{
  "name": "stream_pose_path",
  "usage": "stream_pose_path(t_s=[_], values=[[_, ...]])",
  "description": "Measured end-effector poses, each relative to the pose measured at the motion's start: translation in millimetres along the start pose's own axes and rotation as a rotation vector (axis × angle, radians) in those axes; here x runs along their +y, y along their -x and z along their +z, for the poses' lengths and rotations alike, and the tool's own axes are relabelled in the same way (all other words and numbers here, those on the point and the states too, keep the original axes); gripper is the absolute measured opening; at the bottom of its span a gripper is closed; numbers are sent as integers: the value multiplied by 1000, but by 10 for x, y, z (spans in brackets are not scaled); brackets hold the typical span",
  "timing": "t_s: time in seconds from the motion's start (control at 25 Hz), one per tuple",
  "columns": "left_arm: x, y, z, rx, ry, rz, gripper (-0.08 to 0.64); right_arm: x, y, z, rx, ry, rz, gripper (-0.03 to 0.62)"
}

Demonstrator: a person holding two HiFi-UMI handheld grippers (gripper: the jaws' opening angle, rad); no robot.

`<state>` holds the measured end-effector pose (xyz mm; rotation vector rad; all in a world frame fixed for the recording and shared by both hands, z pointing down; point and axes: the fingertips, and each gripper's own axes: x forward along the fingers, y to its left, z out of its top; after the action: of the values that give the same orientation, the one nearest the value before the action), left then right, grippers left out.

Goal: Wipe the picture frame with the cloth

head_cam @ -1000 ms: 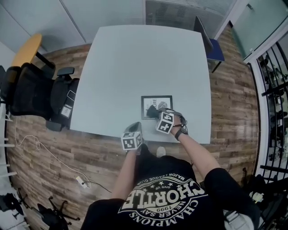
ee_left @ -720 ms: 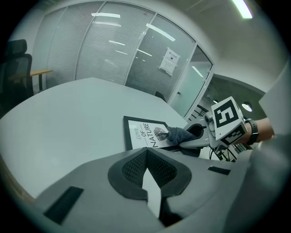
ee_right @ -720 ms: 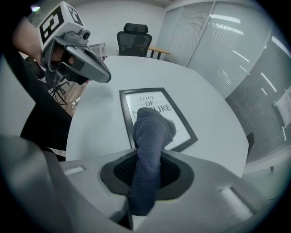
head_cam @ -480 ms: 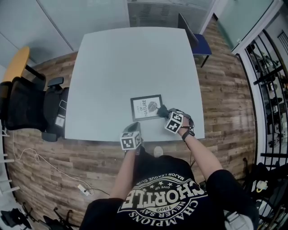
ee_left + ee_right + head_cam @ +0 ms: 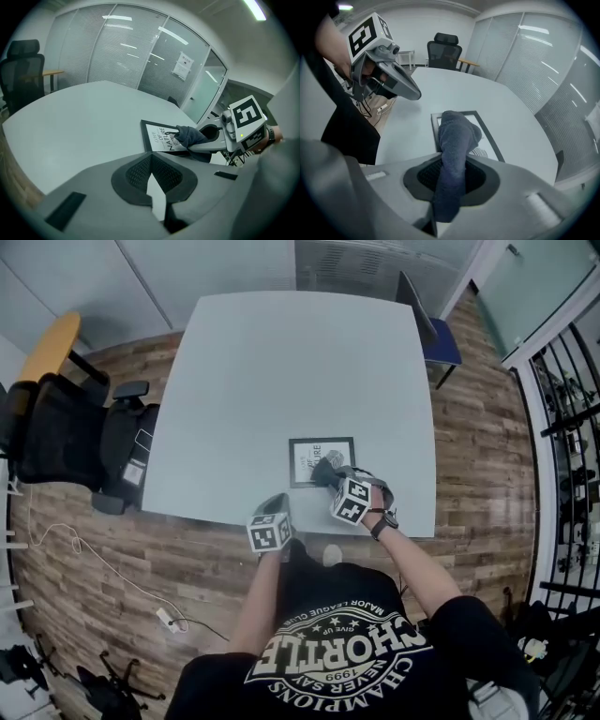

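A black picture frame [image 5: 319,452] with a white print lies flat near the front edge of the grey table [image 5: 281,362]. My right gripper [image 5: 331,475] is shut on a dark grey-blue cloth [image 5: 327,469], which presses on the frame's lower right part. In the right gripper view the cloth [image 5: 457,133] sticks out between the jaws over the picture frame [image 5: 483,132]. My left gripper [image 5: 281,502] hovers at the table's front edge, left of the frame, shut with nothing in it. In the left gripper view its tips [image 5: 151,161] point toward the picture frame [image 5: 158,137] and the cloth [image 5: 190,136].
A black office chair [image 5: 66,432] stands left of the table and a blue chair [image 5: 442,341] at its far right corner. A yellow tabletop [image 5: 52,345] shows at the far left. A white cable [image 5: 103,563] lies on the wooden floor.
The right gripper swept the cloth to the frame's right edge, then back toward its middle. The left gripper stayed by the table's front edge.
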<state>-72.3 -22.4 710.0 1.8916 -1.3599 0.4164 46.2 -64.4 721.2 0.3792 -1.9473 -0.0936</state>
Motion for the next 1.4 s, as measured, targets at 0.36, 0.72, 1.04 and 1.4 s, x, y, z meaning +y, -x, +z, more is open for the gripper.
stream_pose_path(t_s=[0.36, 0.72, 1.04, 1.4], values=[[390, 269, -60, -38, 75, 90, 5, 391, -427, 867, -59, 196, 115, 74], [428, 219, -136, -11, 82, 78, 5, 377, -460, 732, -47, 147, 121, 74], [60, -22, -15, 19, 12, 1, 5, 84, -224, 106, -13, -5, 51, 74], [-286, -233, 75, 38, -54, -60, 5, -82, -9, -630, 50, -170, -20, 74]])
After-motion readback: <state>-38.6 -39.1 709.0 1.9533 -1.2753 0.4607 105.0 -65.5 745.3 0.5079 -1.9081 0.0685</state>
